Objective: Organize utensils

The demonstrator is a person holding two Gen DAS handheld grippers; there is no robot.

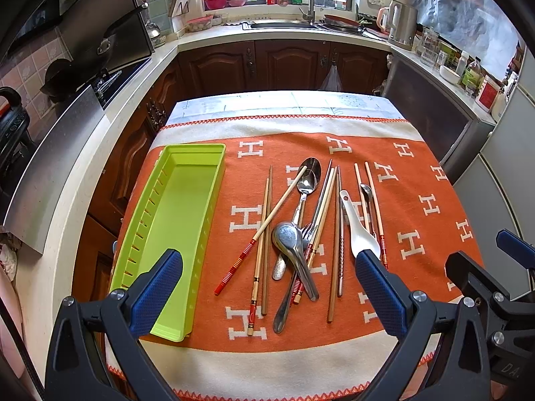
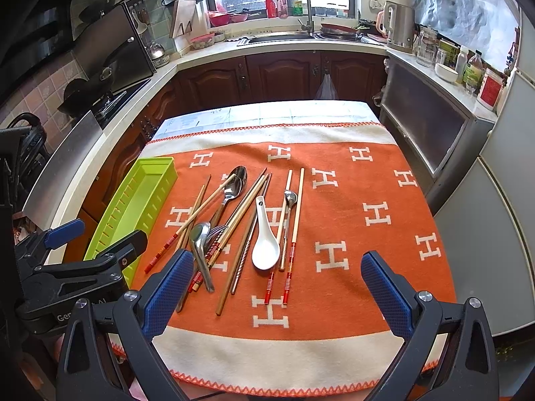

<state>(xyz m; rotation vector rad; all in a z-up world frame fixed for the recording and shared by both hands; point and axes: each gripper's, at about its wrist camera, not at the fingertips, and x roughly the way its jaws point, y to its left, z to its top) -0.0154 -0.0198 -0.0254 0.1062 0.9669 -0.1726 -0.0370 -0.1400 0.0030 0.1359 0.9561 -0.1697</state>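
Note:
A lime green utensil tray [image 1: 177, 220] lies empty at the left of the orange cloth; it shows in the right wrist view [image 2: 133, 197] too. A loose pile of chopsticks [image 1: 265, 230], metal spoons [image 1: 294, 247], a fork and a white ceramic spoon [image 1: 359, 230] lies mid-cloth. The same white spoon [image 2: 265, 240] and chopsticks [image 2: 294, 230] show in the right wrist view. My left gripper [image 1: 269, 260] is open and empty, above the near end of the pile. My right gripper [image 2: 277, 264] is open and empty, above the cloth near the white spoon.
The table carries an orange cloth [image 2: 367, 267] with white H marks and cream borders. Kitchen counters, a sink [image 1: 284, 25], a kettle [image 1: 401, 23] and a stove [image 1: 100, 80] ring the table. A fridge [image 2: 495, 234] stands at the right.

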